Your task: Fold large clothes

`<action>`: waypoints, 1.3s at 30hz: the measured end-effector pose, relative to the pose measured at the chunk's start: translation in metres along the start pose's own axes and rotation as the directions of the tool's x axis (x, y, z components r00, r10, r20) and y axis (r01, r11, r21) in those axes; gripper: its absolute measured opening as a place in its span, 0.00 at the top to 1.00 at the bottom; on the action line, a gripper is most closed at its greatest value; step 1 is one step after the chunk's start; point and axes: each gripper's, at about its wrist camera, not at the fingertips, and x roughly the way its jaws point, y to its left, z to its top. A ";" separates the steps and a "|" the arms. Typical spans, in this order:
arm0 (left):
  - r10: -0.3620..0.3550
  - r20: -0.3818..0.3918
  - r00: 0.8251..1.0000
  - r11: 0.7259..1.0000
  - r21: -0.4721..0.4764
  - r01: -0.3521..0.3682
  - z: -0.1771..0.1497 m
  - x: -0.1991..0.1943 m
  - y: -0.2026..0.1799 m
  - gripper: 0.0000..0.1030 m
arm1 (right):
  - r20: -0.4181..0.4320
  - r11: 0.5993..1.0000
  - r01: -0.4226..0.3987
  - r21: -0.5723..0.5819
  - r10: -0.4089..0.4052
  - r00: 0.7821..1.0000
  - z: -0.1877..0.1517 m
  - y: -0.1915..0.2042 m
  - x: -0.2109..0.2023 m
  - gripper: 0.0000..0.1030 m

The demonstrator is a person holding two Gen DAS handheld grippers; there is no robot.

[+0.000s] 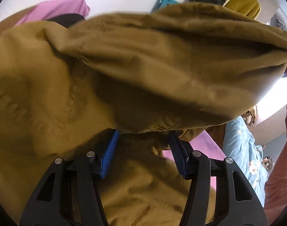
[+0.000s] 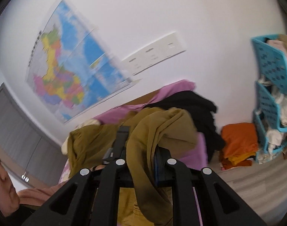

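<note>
A large olive-brown garment [image 1: 124, 71] fills the left wrist view, bunched in thick folds on the pink sheet [image 1: 205, 146]. My left gripper [image 1: 143, 132] stands over it with its blue pads [image 1: 109, 152] apart. A hanging fold covers the fingertips and more cloth lies between the jaws, but the pads do not press on it. In the right wrist view my right gripper [image 2: 146, 150] is lifted and shut on a bunch of the same olive garment [image 2: 162, 128]. The cloth drapes over the fingers and hides all but one blue pad [image 2: 156, 166].
A black garment [image 2: 196, 103] lies behind on the bed. Folded orange clothes [image 2: 237, 141] and stacked turquoise baskets [image 2: 269, 71] sit at the right by the wall, which carries a map [image 2: 73, 71]. A pale blue flowered quilt [image 1: 243, 150] and a person's pink sleeve [image 1: 279, 179] are at the right.
</note>
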 end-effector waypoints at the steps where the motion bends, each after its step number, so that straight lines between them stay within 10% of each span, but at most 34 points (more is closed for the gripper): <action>1: 0.003 0.020 1.000 1.000 0.001 -0.003 -0.003 -0.013 0.001 0.41 | -0.012 1.000 -0.017 -0.016 0.016 1.000 0.004 0.008 0.005 0.88; 3: -0.006 0.062 0.998 1.000 -0.012 0.007 -0.008 -0.042 0.009 0.28 | -0.031 0.999 -0.039 -0.029 0.038 0.999 0.009 0.022 0.014 0.88; 14: -0.028 0.274 0.961 0.992 -0.111 0.060 -0.068 -0.192 0.068 0.18 | -0.165 0.972 -0.205 -0.117 0.185 0.969 0.017 0.135 0.087 0.85; 25: 0.070 0.376 0.924 0.980 -0.200 0.007 -0.136 -0.274 0.109 0.13 | -0.591 0.967 -0.209 -0.147 0.084 0.802 -0.069 0.179 0.247 0.78; 31: 0.139 0.340 0.930 0.981 -0.176 -0.082 -0.161 -0.279 0.101 0.11 | -0.530 0.902 -0.153 -0.404 -0.095 0.842 -0.084 0.210 0.239 0.66; 32: 0.141 0.336 0.931 0.980 -0.178 -0.085 -0.161 -0.277 0.100 0.11 | -0.528 0.896 -0.143 -0.420 -0.113 0.842 -0.084 0.212 0.241 0.52; 33: 0.138 0.332 0.933 0.980 -0.179 -0.081 -0.161 -0.274 0.098 0.11 | -0.529 0.900 -0.154 -0.408 -0.095 0.843 -0.084 0.212 0.239 0.17; 34: 0.132 0.331 0.934 0.982 -0.175 -0.076 -0.163 -0.273 0.098 0.11 | -0.486 0.899 -0.134 -0.417 -0.096 0.869 -0.082 0.213 0.232 0.09; 39: 0.077 0.303 0.950 0.989 -0.146 -0.034 -0.163 -0.252 0.087 0.10 | -0.441 0.908 -0.131 -0.398 -0.064 0.895 -0.075 0.199 0.214 0.15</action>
